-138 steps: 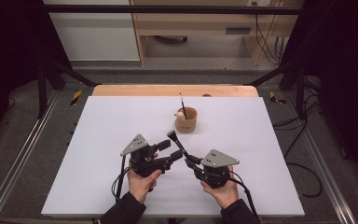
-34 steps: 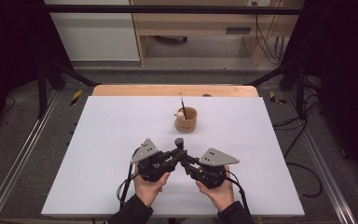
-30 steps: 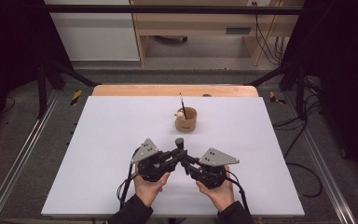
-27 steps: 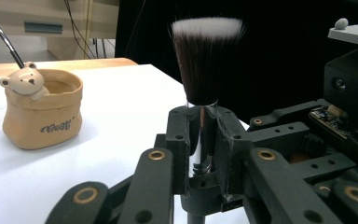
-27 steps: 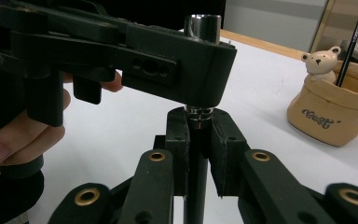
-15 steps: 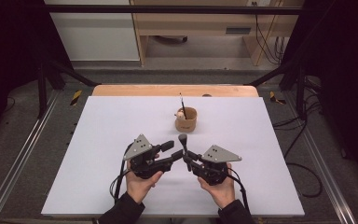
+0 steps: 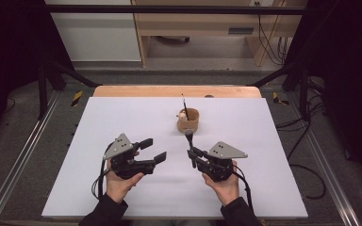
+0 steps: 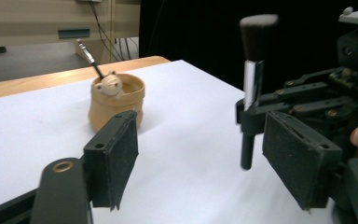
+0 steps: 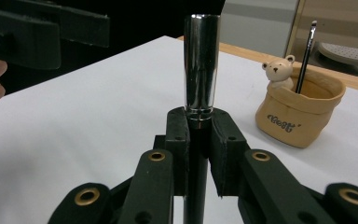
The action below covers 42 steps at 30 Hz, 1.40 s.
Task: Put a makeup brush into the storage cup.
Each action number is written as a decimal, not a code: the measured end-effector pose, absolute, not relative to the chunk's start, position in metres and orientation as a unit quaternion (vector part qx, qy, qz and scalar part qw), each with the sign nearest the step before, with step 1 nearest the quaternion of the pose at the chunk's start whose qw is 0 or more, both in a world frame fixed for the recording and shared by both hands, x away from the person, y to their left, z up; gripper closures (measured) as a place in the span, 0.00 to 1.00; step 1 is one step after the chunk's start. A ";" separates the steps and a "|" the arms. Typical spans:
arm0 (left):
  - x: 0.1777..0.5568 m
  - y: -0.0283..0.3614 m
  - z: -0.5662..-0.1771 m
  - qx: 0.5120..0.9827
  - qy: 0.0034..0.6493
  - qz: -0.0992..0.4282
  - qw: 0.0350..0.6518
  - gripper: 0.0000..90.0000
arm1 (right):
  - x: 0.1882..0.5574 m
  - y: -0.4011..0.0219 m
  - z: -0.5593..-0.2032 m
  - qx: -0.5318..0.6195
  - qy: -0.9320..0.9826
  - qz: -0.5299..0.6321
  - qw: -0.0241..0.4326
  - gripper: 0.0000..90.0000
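The right claw (image 7: 191, 153) is clamped on the black handle of a makeup brush (image 7: 189, 141) with a shiny silver ferrule and a dark bristle head, and holds it upright, bristles up. In the right gripper view the two pads press the handle from both sides just below the ferrule (image 9: 201, 65), and the handle runs down between the jaws. The left claw (image 7: 152, 150) stands wide and holds nothing; in the left gripper view its two black pads (image 8: 116, 156) are well apart, and the brush (image 8: 254, 70) stands beyond them, nearer the far pad.

Judged from how things lie, the brush is already lifted and gripped, and what is left is to carry it to the small tan fabric pot with a bear figure (image 7: 188, 120) and drop it in (a thin dark-handled brush (image 7: 185, 107) already leans in that pot). The pot stands on the white table (image 7: 99, 122) just beyond the held brush, a little to its left in the high view, and apart from it. In the right gripper view the pot (image 9: 298, 114) sits ahead and to the right of the ferrule, with its mouth open toward the top. The brush probably has to travel forward and then go down handle first.
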<state>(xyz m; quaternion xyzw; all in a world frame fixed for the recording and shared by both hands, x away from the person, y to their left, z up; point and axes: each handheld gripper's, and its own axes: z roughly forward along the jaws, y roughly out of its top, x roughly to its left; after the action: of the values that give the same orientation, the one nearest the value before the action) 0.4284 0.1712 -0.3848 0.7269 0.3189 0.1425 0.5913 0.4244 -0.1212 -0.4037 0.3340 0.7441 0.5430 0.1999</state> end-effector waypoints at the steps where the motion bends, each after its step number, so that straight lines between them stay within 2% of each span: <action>1: 0.428 0.174 -0.385 0.728 0.320 0.146 0.588 0.25 | 0.425 -0.122 -0.403 0.336 0.742 0.544 0.201 0.88; 13: 0.427 0.204 -0.394 0.736 0.338 0.170 0.562 0.13 | 0.426 -0.137 -0.394 0.345 0.728 0.554 0.210 0.88; 42: 0.417 0.272 -0.404 0.725 0.390 0.230 0.519 0.08 | 0.429 -0.149 -0.382 0.356 0.710 0.564 0.226 0.88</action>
<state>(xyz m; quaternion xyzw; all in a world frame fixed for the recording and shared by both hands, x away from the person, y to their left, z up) 0.4175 0.2718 -0.4036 0.7252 0.3896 0.2299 0.5191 0.4290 -0.1493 -0.3825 0.3562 0.7098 0.5640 0.2262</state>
